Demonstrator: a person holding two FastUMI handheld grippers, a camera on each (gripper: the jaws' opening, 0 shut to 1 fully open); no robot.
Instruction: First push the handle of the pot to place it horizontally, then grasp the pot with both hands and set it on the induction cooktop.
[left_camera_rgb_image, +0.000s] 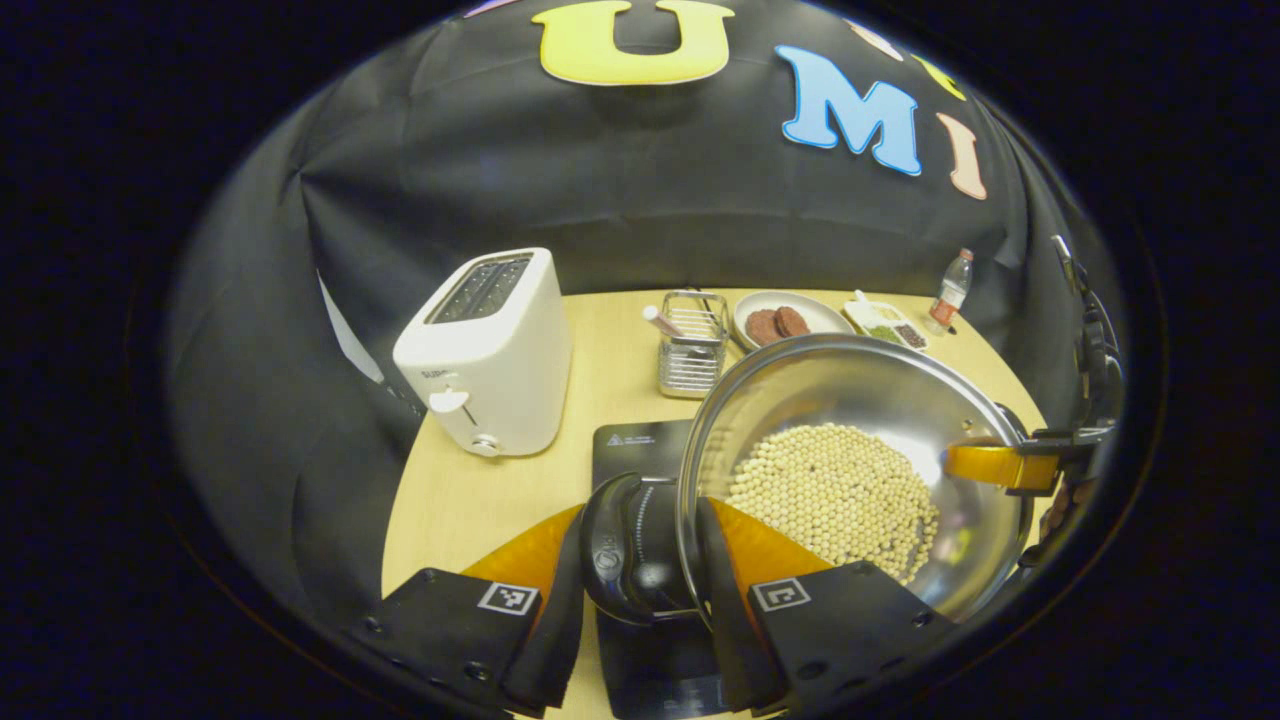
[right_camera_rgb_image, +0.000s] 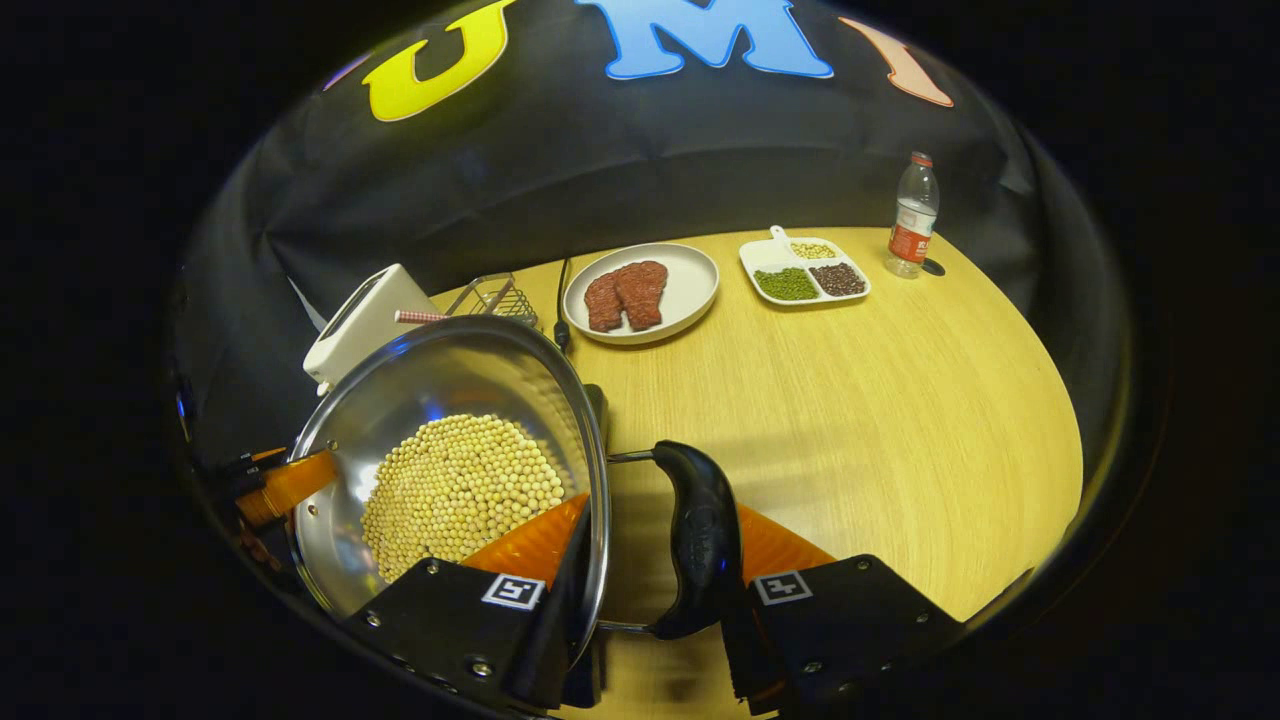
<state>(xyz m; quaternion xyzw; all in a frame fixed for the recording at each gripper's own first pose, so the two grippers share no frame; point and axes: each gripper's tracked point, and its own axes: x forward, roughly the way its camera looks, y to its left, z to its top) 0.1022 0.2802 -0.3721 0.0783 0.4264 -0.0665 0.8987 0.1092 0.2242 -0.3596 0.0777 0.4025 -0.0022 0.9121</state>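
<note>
Fingers of my left gripper (left_camera_rgb_image: 640, 590) are closed on the pot's black side handle (left_camera_rgb_image: 628, 548), one on each side of it. On the right gripper (right_camera_rgb_image: 645, 600), one finger sits against the rim of the pot (right_camera_rgb_image: 450, 470) and the other against the outside of the opposite black handle (right_camera_rgb_image: 703, 535), so rim and handle are pinched between them. I see the steel pot, holding pale beans (left_camera_rgb_image: 835, 495), tilted and lifted just over the black induction cooktop (left_camera_rgb_image: 635, 445), near the desk's (right_camera_rgb_image: 880, 400) front edge. Behind the cooktop I see a white toaster (left_camera_rgb_image: 490, 350) towards the left edge and a wire rack (left_camera_rgb_image: 693, 345). Along the far edge sit a plate of meat patties (right_camera_rgb_image: 640, 290), a divided dish (right_camera_rgb_image: 805, 272) and a bottle (right_camera_rgb_image: 912, 215).
</note>
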